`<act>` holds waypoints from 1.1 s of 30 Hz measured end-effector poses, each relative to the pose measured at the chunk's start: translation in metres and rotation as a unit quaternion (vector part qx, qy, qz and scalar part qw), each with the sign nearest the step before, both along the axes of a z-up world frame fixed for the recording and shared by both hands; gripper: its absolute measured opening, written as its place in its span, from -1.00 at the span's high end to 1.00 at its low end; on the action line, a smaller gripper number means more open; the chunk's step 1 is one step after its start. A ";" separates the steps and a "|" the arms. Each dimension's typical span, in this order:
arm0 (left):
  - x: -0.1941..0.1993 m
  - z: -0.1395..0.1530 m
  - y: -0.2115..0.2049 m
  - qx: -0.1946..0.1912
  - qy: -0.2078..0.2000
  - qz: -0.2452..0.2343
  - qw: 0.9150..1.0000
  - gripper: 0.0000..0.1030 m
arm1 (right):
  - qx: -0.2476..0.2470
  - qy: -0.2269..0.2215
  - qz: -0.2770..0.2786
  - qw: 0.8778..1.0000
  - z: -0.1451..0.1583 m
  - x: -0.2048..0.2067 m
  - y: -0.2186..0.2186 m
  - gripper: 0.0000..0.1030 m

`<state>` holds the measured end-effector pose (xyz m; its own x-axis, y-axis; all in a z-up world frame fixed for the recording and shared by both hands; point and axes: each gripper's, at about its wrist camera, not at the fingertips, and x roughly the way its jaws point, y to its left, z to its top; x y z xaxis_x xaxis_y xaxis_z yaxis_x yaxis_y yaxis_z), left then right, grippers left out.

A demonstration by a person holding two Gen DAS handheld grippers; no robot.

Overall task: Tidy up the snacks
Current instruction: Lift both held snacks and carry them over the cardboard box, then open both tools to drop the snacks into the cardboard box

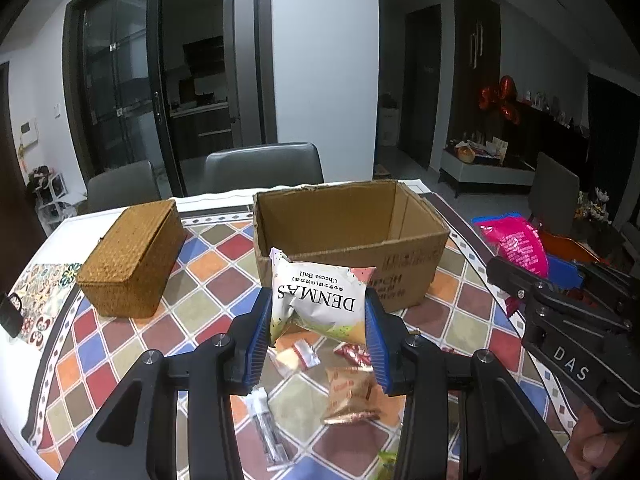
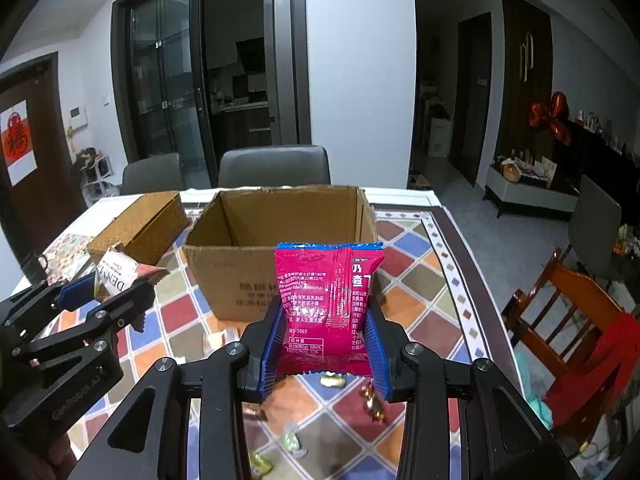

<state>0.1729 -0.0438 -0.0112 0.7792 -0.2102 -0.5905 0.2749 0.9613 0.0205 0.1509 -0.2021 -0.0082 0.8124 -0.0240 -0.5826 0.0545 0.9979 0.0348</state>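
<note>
The left tool [image 1: 318,316] pinches a white DENMAS bag [image 1: 318,300] and the right tool [image 2: 326,332] a pink packet [image 2: 328,292], both raised before the open cardboard box [image 2: 280,240], likely for dropping in; small candies [image 1: 348,396] litter the table [image 1: 120,332].

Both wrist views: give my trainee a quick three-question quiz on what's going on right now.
1. True or false: the left gripper holds the white DENMAS cheese ball bag.
2. What does the right gripper hold? A) a gold candy B) the pink snack bag C) nothing
3. Fill in: the cardboard box stands open, and the wicker box to its left is ____.

Key: 1 true. 2 B. 3 closed; its lid is on. Small wrapped snacks lie loose on the tiled tabletop, nearer the grippers than the cardboard box.
</note>
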 end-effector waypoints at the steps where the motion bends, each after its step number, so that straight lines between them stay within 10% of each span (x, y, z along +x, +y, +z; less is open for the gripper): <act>1: 0.004 0.001 0.000 -0.001 -0.001 0.000 1.000 0.16 | -0.001 -0.003 -0.001 1.000 0.001 0.003 -0.001 0.24; 33: 0.107 0.007 -0.009 0.000 -0.026 0.015 1.000 0.16 | -0.028 -0.026 -0.001 0.999 0.012 0.099 -0.005 0.24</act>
<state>0.2801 -0.0532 -0.0043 0.8142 -0.1866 -0.5498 0.2453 0.9688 0.0344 0.2498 -0.2069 0.0033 0.8420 -0.0561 -0.5366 0.0553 0.9983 -0.0176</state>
